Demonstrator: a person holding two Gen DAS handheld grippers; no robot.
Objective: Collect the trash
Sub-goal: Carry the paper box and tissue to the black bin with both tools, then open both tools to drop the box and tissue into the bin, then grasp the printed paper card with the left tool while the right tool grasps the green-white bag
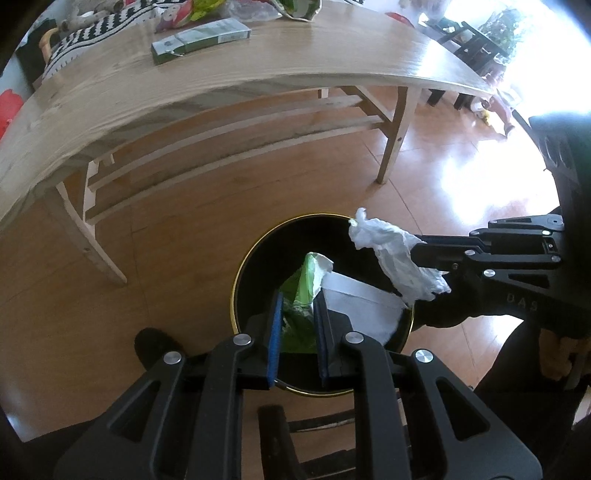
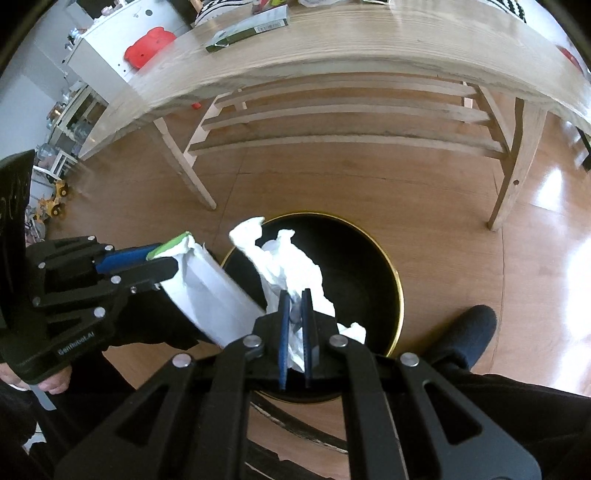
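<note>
A black trash bin with a gold rim [image 1: 255, 254] stands on the floor in front of the wooden table [image 1: 258, 62]; it also shows in the right wrist view [image 2: 373, 266]. My left gripper [image 1: 298, 295] is shut on a green and white wrapper [image 1: 308, 277] and holds it over the bin's left edge; the same wrapper shows in the right wrist view [image 2: 210, 288]. My right gripper [image 2: 295, 295] is shut on a crumpled white tissue [image 2: 288, 262] above the bin; the tissue shows in the left wrist view [image 1: 395, 254].
A green carton [image 1: 201, 38] and several snack wrappers [image 1: 295, 7] lie on the table. A black and white patterned cloth [image 1: 96, 29] lies at the table's far left. Table legs [image 1: 395, 136] stand behind the bin. A dark shoe [image 2: 469, 328] is beside the bin.
</note>
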